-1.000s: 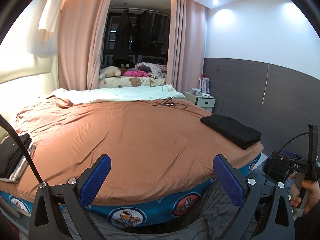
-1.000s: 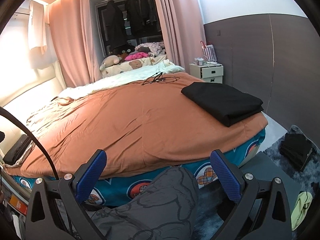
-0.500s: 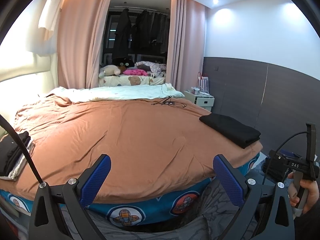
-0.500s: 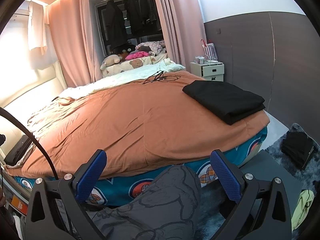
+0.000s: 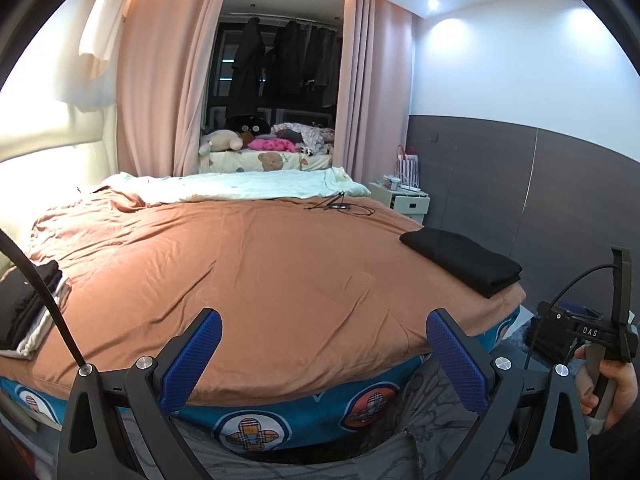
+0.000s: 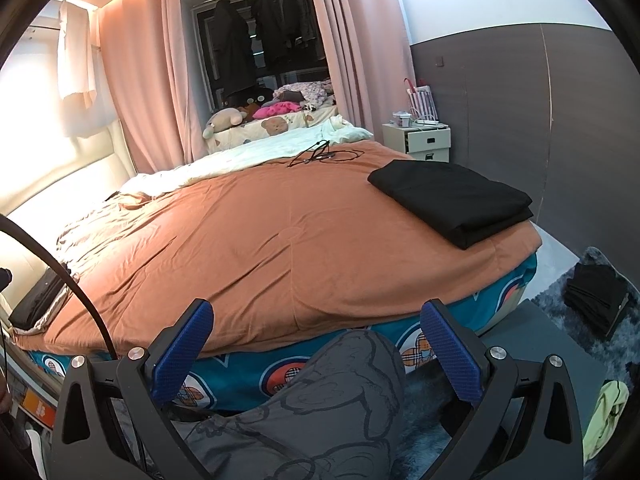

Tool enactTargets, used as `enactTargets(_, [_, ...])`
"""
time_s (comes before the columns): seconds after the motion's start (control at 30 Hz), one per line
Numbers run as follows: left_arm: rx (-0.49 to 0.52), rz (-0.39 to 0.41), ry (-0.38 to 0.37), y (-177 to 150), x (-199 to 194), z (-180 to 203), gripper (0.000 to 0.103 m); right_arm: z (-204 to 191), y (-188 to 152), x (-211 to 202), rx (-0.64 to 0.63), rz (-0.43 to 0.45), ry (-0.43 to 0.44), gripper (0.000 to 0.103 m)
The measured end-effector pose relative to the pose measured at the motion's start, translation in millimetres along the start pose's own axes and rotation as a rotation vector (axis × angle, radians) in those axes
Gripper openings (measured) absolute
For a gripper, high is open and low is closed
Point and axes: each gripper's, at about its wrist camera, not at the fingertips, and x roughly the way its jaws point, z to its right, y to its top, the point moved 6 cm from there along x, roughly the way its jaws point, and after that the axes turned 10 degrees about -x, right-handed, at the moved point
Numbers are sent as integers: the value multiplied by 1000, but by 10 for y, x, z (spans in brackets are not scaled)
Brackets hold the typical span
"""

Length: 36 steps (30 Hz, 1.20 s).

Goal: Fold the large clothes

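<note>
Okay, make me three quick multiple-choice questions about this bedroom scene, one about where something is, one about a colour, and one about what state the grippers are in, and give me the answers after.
1. Where does the folded black garment lie?
A. on the bed's right corner
B. on the nightstand
C. on the window seat

2. What colour is the bedspread?
A. white
B. orange-brown
C. grey

3. How do the left gripper and right gripper stand?
A. both shut on cloth
B. one open, one shut
C. both open, holding nothing

Answers: 1 A, it rests on the bedspread near the right edge, short of the nightstand. 2 B, the cover reads orange-brown in both views. 3 C, the blue fingers of each stand wide apart with only the bed seen between them.
</note>
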Motion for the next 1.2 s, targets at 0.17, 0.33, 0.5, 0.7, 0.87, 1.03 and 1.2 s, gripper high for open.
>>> enactTargets(0.17, [-1,-3,4,-23,11,11,103,39,-5,20,-1,-5,4,103])
enactTargets(0.33, [-5,-5,5,-19,15,17,103,49,3,14,-3,-5,5,103])
enactTargets(0.5, [-5,-5,5,-18,15,14,103,47,1,15,-1,-5,5,103])
enactTargets(0.7, [-5,-5,4,-14,17,8,103,61,6,16,-3,-4,6,103])
enactTargets(0.87, [-5,-5,5,-16,19,1,103,61,6,17,-4,-5,5,103])
enactTargets(1.03, [-9,1,7,-13,-2,27,103,101,37,21,-4,-8,8,103])
enactTargets(1.2, [-8,8,7,-21,-56,80,103,119,51,-18,-9,-5,14,103])
